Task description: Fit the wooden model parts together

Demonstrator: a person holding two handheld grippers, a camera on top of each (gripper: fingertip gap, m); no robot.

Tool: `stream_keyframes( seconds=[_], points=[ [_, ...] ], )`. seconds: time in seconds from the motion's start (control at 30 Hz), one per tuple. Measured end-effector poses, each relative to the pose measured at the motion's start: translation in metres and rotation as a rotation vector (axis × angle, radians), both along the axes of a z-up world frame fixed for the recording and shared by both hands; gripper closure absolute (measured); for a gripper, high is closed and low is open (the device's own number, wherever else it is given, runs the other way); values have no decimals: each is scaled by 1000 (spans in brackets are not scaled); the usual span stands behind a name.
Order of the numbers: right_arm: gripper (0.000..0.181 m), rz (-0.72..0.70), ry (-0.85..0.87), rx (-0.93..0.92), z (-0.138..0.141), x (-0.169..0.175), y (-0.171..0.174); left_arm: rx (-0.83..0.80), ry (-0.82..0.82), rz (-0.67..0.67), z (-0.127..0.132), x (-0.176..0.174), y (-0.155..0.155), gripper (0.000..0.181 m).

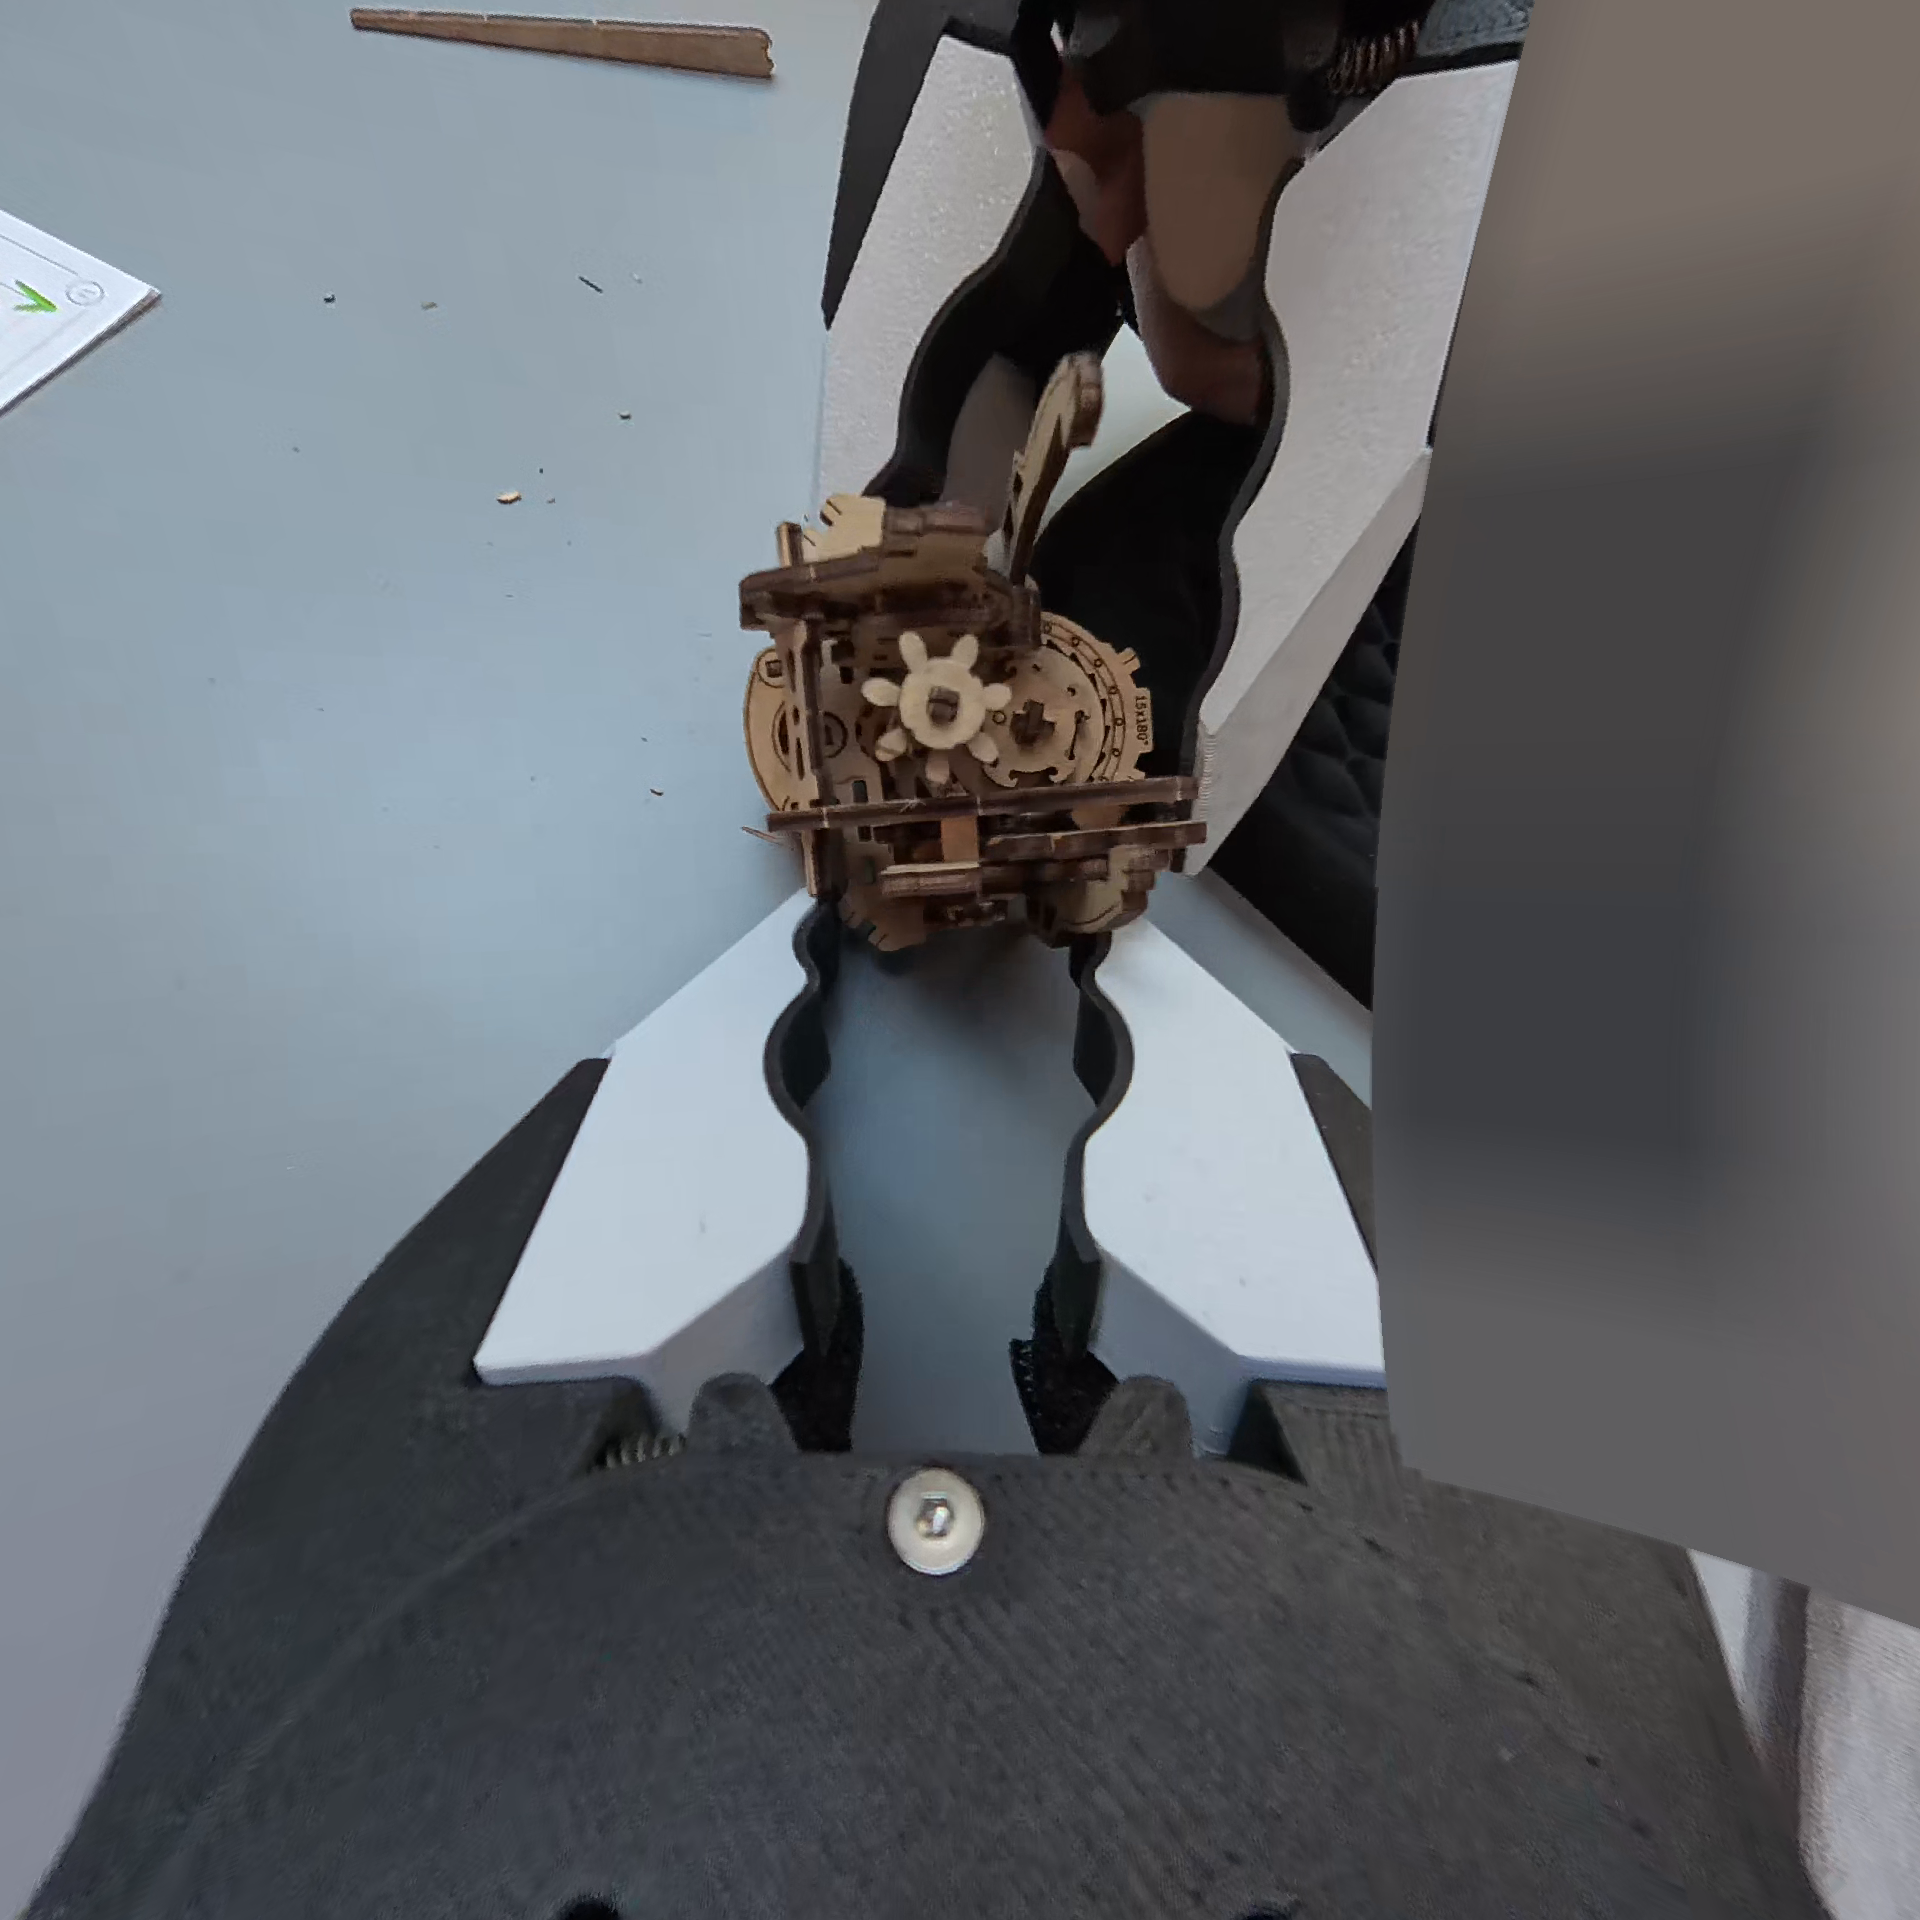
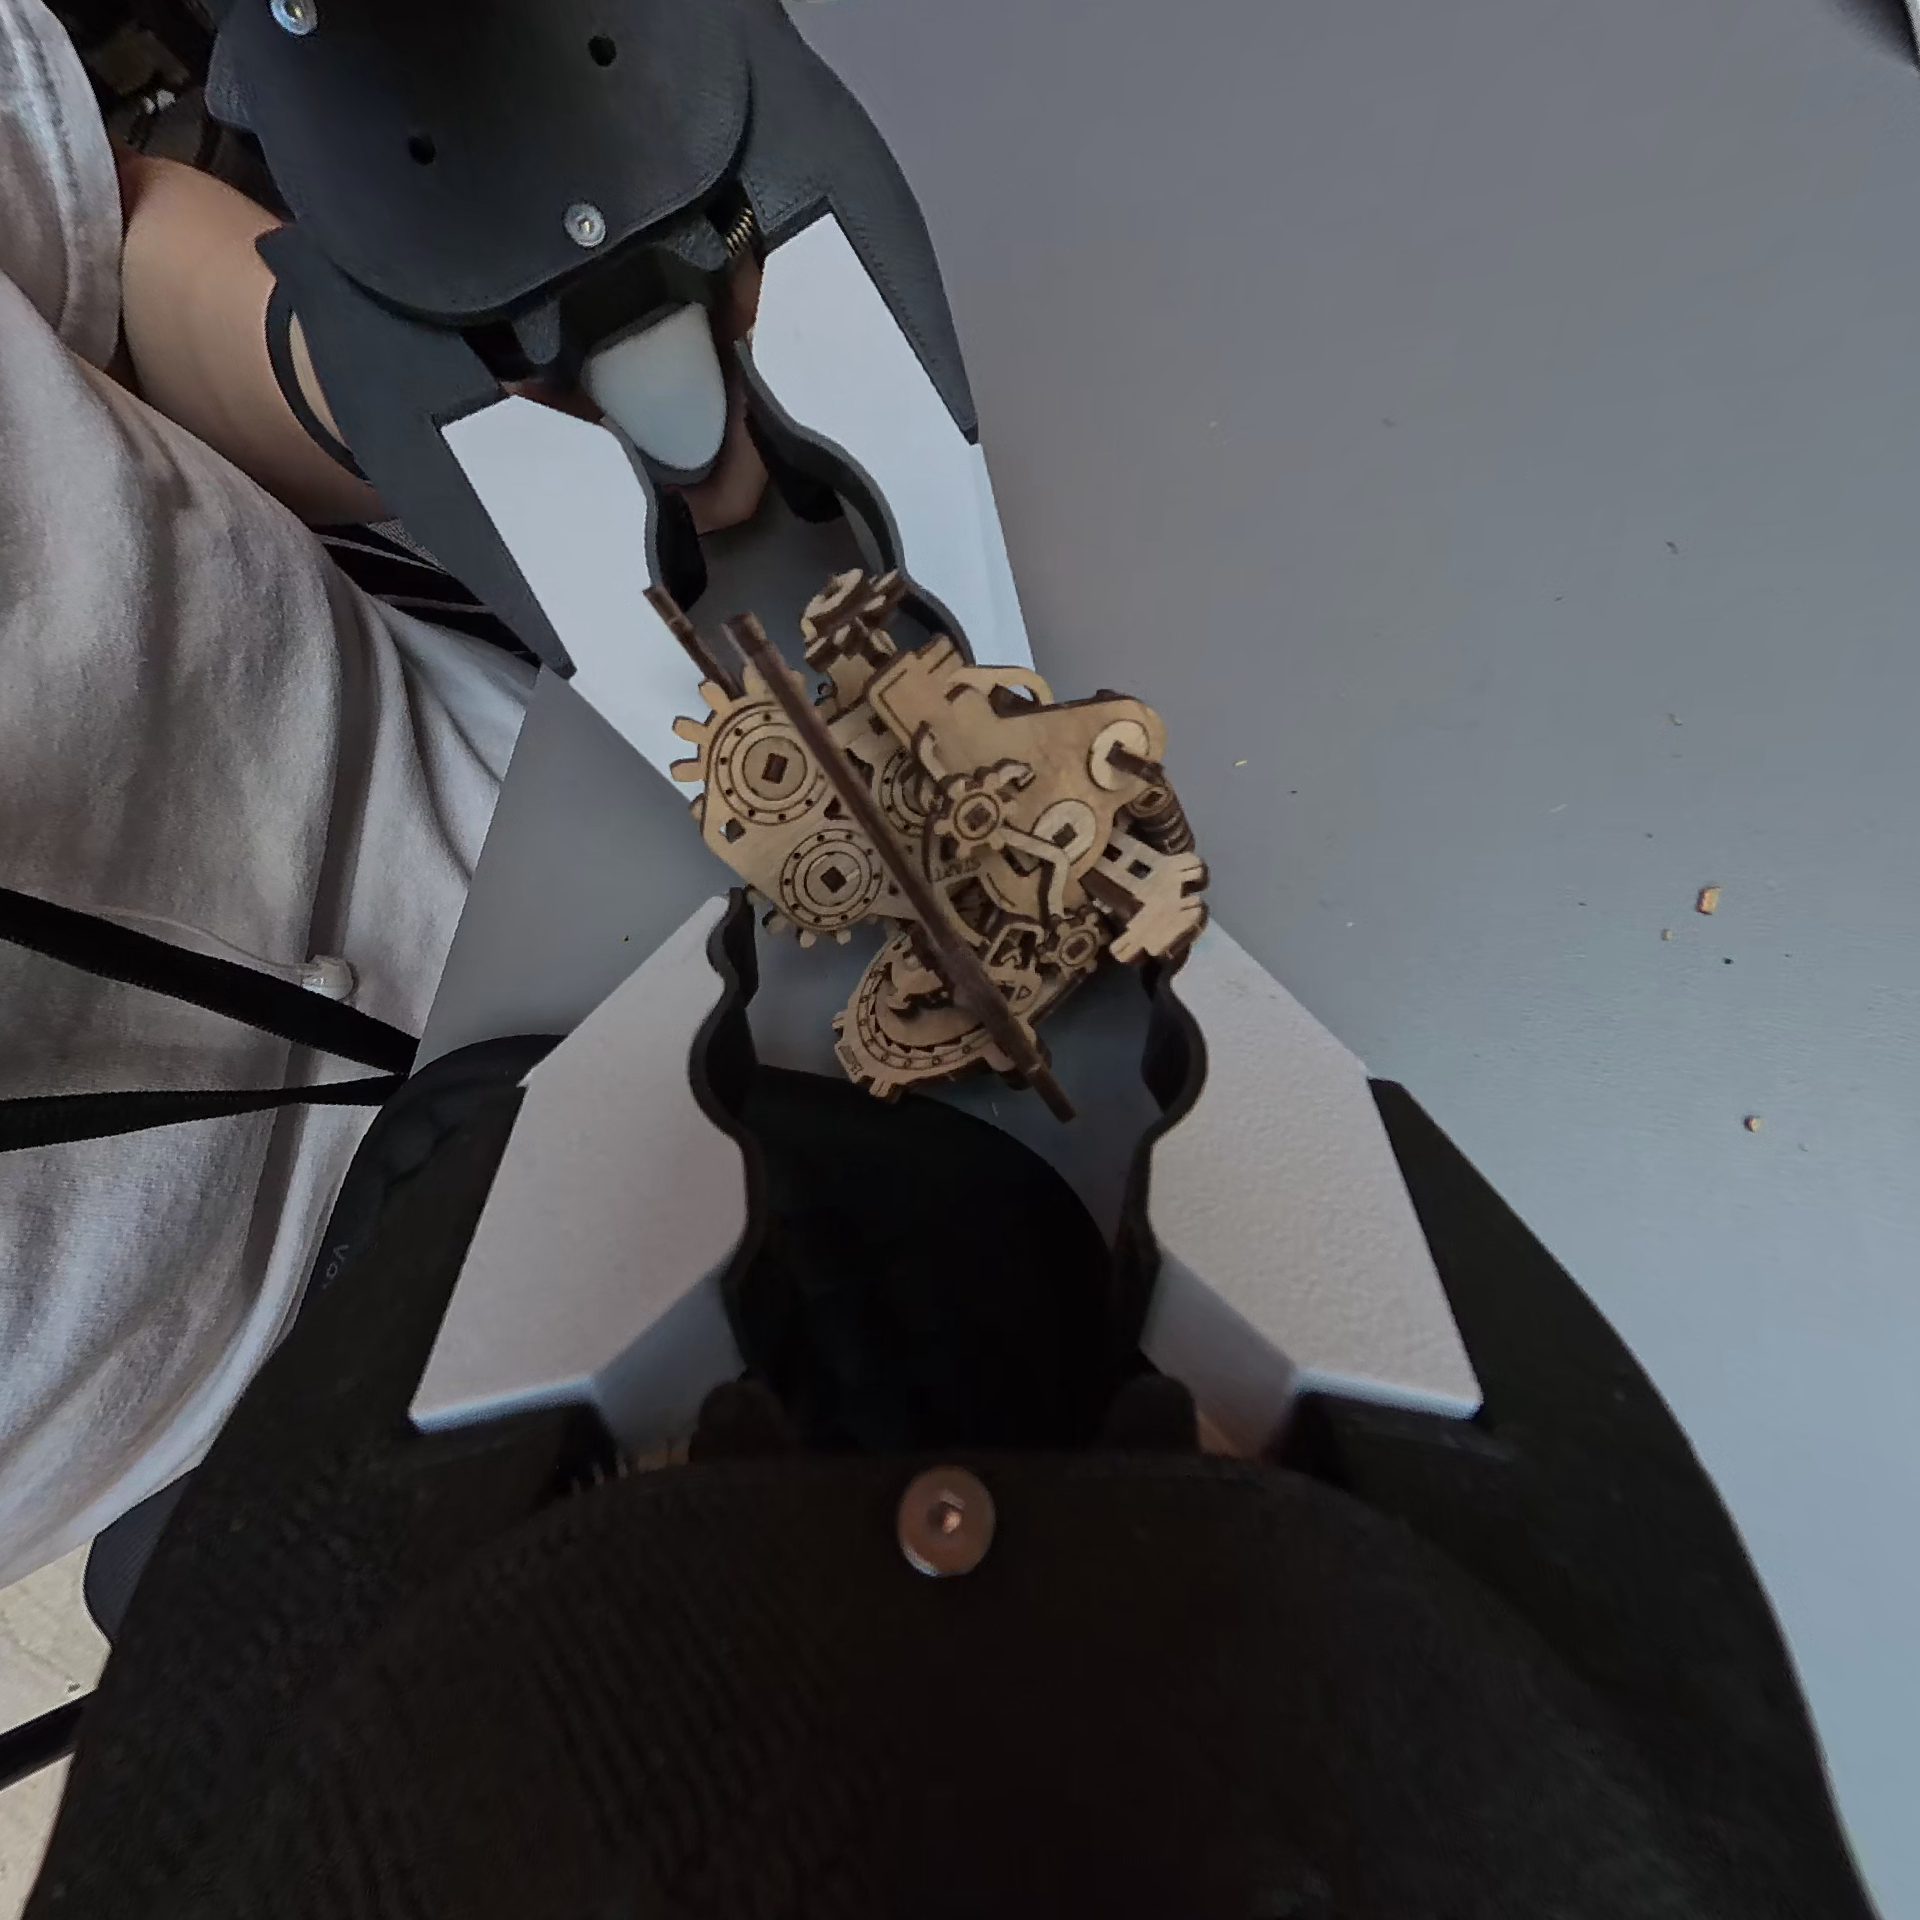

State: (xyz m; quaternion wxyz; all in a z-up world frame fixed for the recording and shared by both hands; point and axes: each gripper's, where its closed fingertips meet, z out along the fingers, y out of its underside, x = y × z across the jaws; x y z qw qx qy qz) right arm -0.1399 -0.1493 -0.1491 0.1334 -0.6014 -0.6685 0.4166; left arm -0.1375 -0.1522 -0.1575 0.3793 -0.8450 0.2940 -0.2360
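Observation:
A small wooden gear model (image 1: pixel 956 748) of laser-cut gears and plates is held in the air between my two grippers, over the edge of the grey-blue table (image 1: pixel 312 727). My left gripper (image 1: pixel 956 925) is shut on the model's near end. My right gripper (image 1: pixel 1049 623) comes in from the far side and grips the opposite end. A curved wooden lever (image 1: pixel 1049 447) sticks up from the model between the right fingers. In the right wrist view the model (image 2: pixel 935 852) sits between my right gripper's (image 2: pixel 945 935) fingertips, with the left gripper (image 2: pixel 800 613) closed on its far end.
A long wooden strip (image 1: pixel 561 42) lies at the table's far edge. A white sheet's corner (image 1: pixel 62 301) is at the left. Small wood crumbs (image 1: pixel 507 497) dot the table. A person's light shirt (image 2: pixel 156 727) is close on the left, with a black seat (image 1: pixel 1299 727) below the model. My left and right fingertips are right by each other.

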Motion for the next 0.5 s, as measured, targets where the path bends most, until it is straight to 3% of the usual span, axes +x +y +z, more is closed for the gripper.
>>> stream_keyframes(
  seconds=[0.5],
  points=[
    [106, -83, 19, 87, -1, 11, 27, 31, 50, 15, -2, -9, 16, 143]
  ],
)
